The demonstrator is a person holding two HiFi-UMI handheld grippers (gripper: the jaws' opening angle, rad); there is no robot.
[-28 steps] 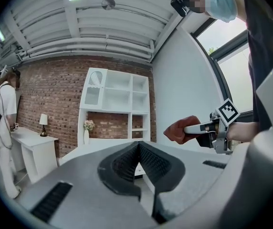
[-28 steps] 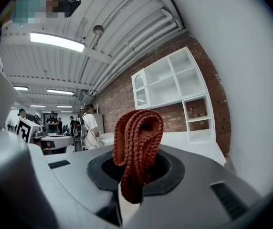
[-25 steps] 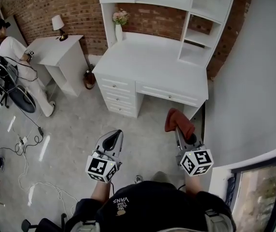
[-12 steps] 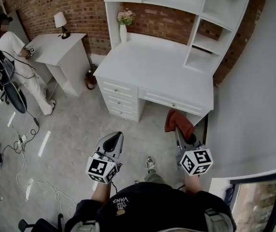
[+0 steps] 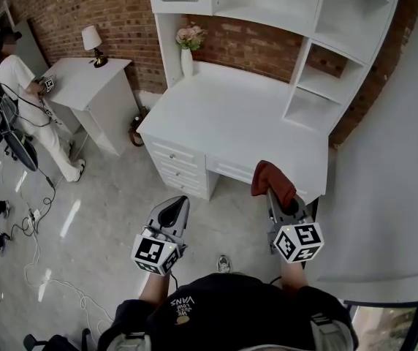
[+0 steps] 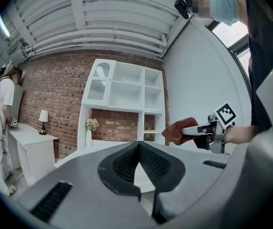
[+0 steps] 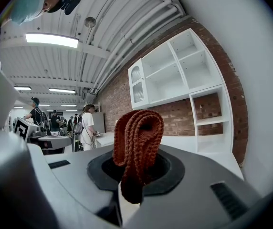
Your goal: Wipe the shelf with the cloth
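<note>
Cloth (image 5: pixel 272 178) pinched in right gripper (image 5: pixel 270 191), hiding its fingertips; left gripper (image 5: pixel 177 206) jaws pressed together, empty; shelf (image 5: pixel 310 86) top cut off.

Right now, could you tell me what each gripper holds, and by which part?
The right gripper clamps the folded rust-red cloth by one end; the left gripper is shut, holding nothing.

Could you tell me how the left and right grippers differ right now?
The left gripper is shut on nothing; the right gripper is shut on the rust-red cloth. The left hangs over the floor, the right at the front edge of the desk. Both point toward it.
</note>
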